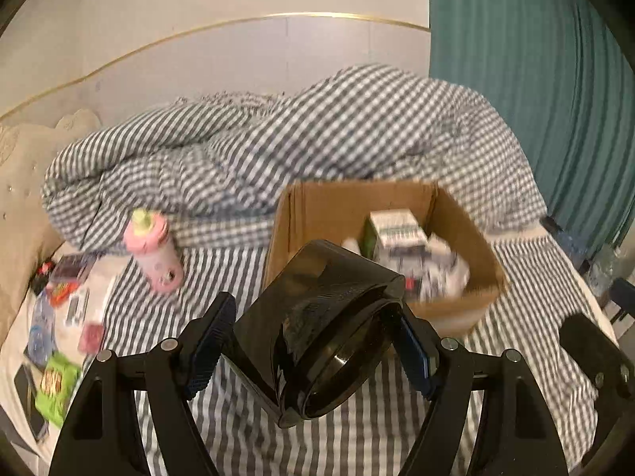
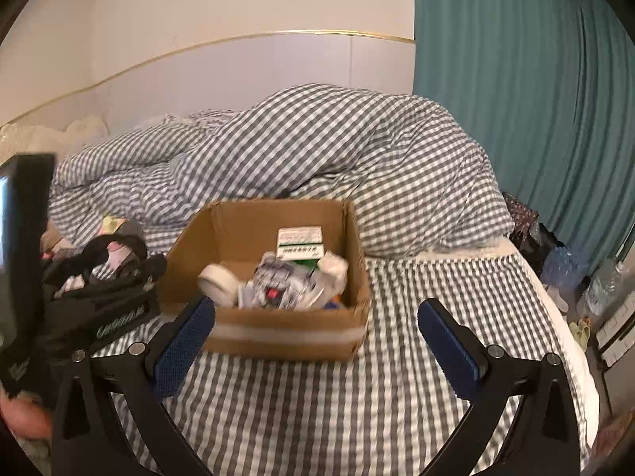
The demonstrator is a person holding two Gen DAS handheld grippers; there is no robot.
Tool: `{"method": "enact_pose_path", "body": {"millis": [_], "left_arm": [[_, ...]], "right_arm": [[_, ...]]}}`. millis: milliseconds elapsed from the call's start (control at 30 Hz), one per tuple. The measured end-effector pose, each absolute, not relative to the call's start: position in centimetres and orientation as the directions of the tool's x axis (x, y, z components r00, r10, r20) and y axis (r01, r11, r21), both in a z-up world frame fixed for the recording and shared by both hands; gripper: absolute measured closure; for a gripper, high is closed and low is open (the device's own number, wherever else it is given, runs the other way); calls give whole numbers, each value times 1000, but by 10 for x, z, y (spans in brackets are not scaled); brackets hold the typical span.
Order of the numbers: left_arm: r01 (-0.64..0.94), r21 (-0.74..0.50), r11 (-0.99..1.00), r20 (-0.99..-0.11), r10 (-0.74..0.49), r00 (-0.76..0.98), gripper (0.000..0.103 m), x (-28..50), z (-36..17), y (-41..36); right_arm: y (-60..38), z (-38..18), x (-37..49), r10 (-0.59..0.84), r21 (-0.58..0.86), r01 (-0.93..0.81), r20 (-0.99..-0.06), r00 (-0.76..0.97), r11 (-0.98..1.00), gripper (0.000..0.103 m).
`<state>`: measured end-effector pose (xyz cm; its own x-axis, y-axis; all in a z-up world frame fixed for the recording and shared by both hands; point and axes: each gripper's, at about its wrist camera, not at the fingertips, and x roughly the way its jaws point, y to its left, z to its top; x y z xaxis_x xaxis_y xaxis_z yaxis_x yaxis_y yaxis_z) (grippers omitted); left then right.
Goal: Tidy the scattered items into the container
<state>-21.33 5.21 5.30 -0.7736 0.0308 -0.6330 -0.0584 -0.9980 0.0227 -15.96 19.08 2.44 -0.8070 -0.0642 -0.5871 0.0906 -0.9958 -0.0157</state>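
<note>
My left gripper (image 1: pixel 317 341) is shut on a dark, glossy black case (image 1: pixel 321 337) and holds it tilted above the striped bed, just in front of the cardboard box (image 1: pixel 468 214). The box (image 2: pixel 278 335) holds a green-and-white carton (image 2: pixel 299 244), a roll of tape (image 2: pixel 216 281) and crumpled packets. My right gripper (image 2: pixel 317 341) is open and empty, in front of the box. A pink bottle (image 1: pixel 152 254) lies left of the box. Several snack packets and cards (image 1: pixel 59 317) lie scattered at the far left.
A rumpled gingham duvet (image 1: pixel 297 139) is piled behind the box. A teal curtain (image 2: pixel 535 99) hangs at the right. The bed's right edge (image 2: pixel 555 317) drops to water bottles on the floor. The left gripper and hand (image 2: pixel 99 297) show at the left in the right wrist view.
</note>
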Motion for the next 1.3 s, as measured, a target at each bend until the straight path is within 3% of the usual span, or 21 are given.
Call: {"method": "enact_pose_path", "body": {"millis": [200, 233, 267, 300, 400, 567, 1067, 1300], "left_arm": [[-76, 18, -997, -663, 45, -747, 25, -282, 35, 72], [-84, 6, -996, -663, 59, -746, 21, -289, 31, 74], [-102, -9, -995, -667, 82, -741, 2, -295, 24, 77], [-104, -1, -995, -670, 77, -739, 0, -300, 18, 80], [-68, 48, -997, -673, 18, -739, 0, -305, 1, 83], [-8, 21, -1000, -707, -10, -707, 0, -301, -7, 70], [-16, 58, -998, -561, -19, -828, 0, -158, 95, 64], [20, 61, -998, -529, -49, -847, 0, -94, 78, 60]], "right_arm": [[207, -6, -208, -56, 2, 72, -647, -761, -997, 0], [209, -11, -214, -55, 7, 67, -656, -752, -998, 0], [213, -17, -218, -54, 12, 61, -664, -745, -998, 0], [217, -22, -223, -50, 17, 52, -672, -739, -999, 0], [228, -34, -227, -44, 39, 23, -688, -724, -999, 0], [236, -28, -214, -44, 59, 4, -688, -724, -998, 0], [228, 65, -88, -51, 40, 34, -556, -830, -999, 0], [226, 22, -43, -60, 60, 32, -575, -816, -998, 0]]}}
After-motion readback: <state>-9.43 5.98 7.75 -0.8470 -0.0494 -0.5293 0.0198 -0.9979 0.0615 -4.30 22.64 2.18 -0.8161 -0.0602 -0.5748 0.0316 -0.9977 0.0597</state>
